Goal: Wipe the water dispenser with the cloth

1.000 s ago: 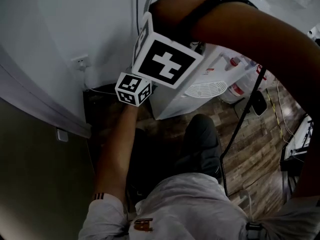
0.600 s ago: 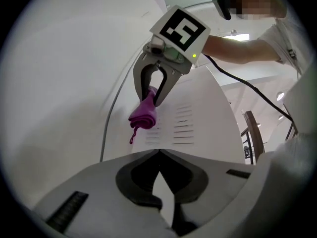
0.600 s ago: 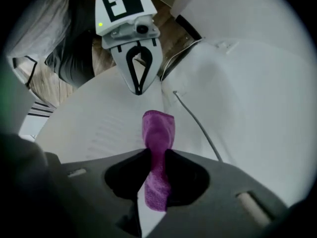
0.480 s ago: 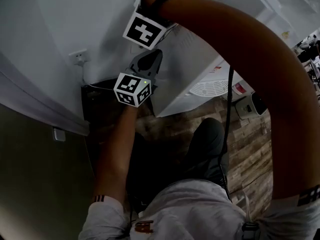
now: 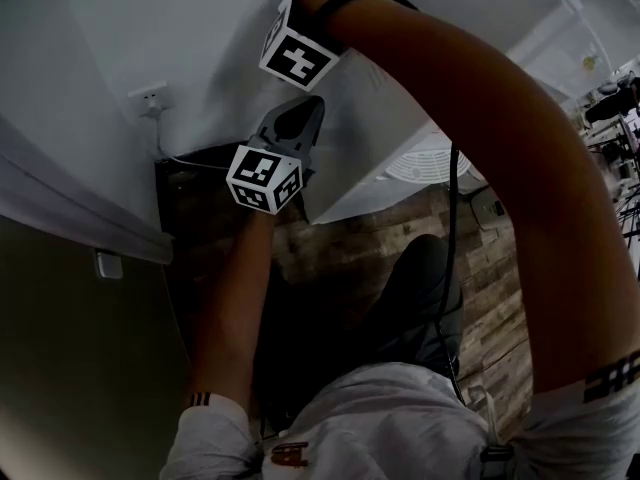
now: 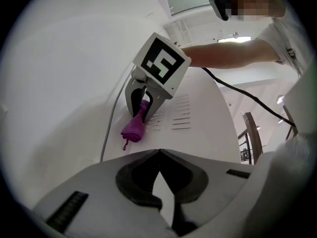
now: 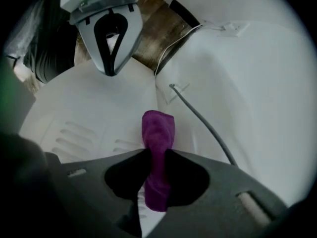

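A white wall [image 5: 110, 38] with a socket [image 5: 146, 100] fills the left of the scene, and a dark wood floor [image 5: 400, 243] opens out to the right. A grey cable [image 7: 203, 120] runs along the narrow gap between the wall and the water dispenser [image 5: 375, 138].

The left gripper [image 6: 158, 155] is clenched on nothing, its tips met and pointing at the dispenser's white panel. Whether it touches the panel cannot be told.

Just right of it and farther off, the right gripper [image 7: 156, 155] is grasping the purple cloth [image 7: 158, 133]. The cloth is pinched as a narrow roll, and its free end lies on the panel beside the vent slots [image 6: 181, 115].

To wipe well, I would press the roll flatter against the panel, because only a small tip seems to meet it now. Long strokes along the slots rather than across them should stop the cloth snagging. The panel's left edge, where the cable sits, is the tight side, so strokes there should be short and should stop before the cable. There is little room between dispenser and wall, and the left gripper stands in the near path, so it is best drawn aside. Toward the right the panel is broad and bare, and the floor side gives free room for the arm to sweep
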Demonstrator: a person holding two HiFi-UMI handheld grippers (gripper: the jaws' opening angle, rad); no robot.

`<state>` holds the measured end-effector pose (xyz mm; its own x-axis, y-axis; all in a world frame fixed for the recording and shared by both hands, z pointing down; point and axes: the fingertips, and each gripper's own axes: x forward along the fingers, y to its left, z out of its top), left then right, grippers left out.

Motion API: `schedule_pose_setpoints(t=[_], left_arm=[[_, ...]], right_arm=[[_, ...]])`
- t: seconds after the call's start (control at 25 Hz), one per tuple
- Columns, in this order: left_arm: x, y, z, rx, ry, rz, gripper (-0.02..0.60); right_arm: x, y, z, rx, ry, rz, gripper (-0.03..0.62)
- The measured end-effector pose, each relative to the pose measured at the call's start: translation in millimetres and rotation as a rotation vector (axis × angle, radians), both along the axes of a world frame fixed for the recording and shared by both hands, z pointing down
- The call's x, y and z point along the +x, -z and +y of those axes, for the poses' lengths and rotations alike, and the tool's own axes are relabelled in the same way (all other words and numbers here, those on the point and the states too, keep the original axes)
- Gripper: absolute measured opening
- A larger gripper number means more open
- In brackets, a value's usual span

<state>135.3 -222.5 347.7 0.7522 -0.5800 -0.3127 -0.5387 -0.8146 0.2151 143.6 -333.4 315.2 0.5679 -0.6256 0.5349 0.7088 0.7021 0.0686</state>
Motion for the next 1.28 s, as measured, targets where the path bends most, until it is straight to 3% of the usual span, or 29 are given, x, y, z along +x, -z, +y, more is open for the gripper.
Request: schedule_pose_setpoints(t=[0.4,0.6,0.84,1.04,1.28], left_arm=[[-4,-29,5,-0.032,0.02,0.015,-0.002],[-4,-43,11,-0.061,0.016,0.019,-0.002],[-2,-40,11,-0.055,0.009,0.022,-0.002],[4,-37,9,-0.047,-0.003,0.005,-0.002],[9,-54,20,-0.057,-0.022,-0.029,-0.002]], right_arm=[[18,-19,10,-0.013,0.001,0.072,0.095],[24,-13,67,-0.077,-0.027,0.095,0.095],[26,-13,139,-0.122,0.064,0.059,0.094],[25,-25,195,-0.164,0.074,0.029,0.094],[23,-29,224,-0.216,0.056,0.03,0.094]])
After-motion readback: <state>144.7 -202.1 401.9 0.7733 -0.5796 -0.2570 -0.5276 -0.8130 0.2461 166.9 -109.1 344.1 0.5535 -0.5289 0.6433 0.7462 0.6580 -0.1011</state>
